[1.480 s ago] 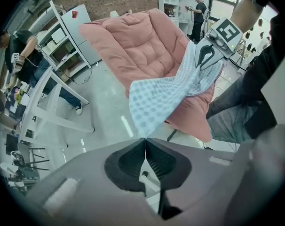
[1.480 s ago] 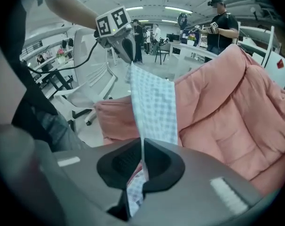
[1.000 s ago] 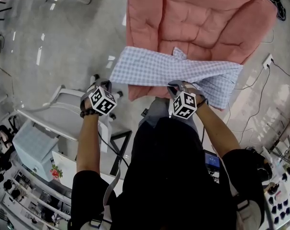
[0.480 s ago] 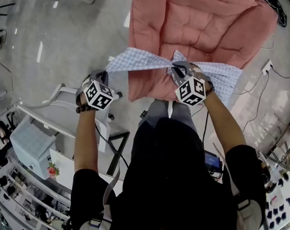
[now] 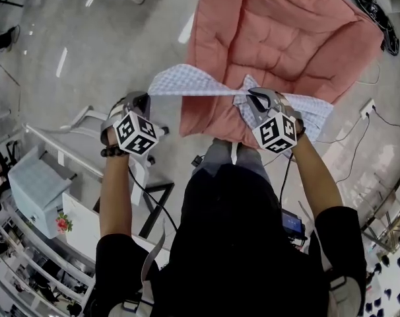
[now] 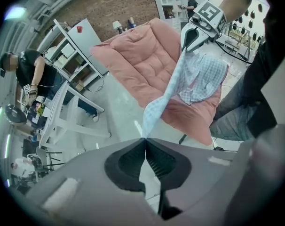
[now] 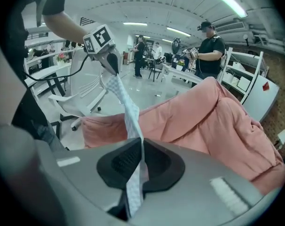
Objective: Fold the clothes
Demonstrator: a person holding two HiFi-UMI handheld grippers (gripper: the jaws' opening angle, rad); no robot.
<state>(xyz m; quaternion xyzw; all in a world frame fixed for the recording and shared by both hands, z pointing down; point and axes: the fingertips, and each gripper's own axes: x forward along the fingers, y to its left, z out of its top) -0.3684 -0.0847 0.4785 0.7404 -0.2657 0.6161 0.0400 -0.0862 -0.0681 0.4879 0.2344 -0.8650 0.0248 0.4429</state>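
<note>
1. Over the near edge of the pink quilt (image 5: 286,32), I have the shirt (image 5: 193,84) held up as a taut band between the two grippers.
2. Left gripper (image 6: 145,140): the jaws are closed together on a corner of the shirt. The cloth leaves the pads as a narrow strip and runs up and away toward the other gripper.
3. Right gripper (image 7: 141,142): the jaws are clamped on the shirt. The cloth passes through the pads, with a short tail hanging below them. The rest runs out as a strip to the left gripper.
4. Shirt: blue-and-white check. The stretch between the grippers is off the quilt. The part beyond the right gripper hangs bunched against the quilt's near right side. I cannot tell whether that part rests on the quilt.
5. Positions, head view: the left gripper stands off the quilt's left edge, above the bare floor (image 5: 107,38). The right gripper stands over the quilt's near edge. Both are well apart, with the band spanning the gap.
6. Quilt: spread wide with its stitched panels showing, rumpled along the near edge.
7. Surroundings: a white chair (image 7: 81,98) stands on the left gripper's side. In the right gripper view, a person (image 7: 210,53) in black stands beyond the quilt, beside a white shelf (image 7: 248,74).
</note>
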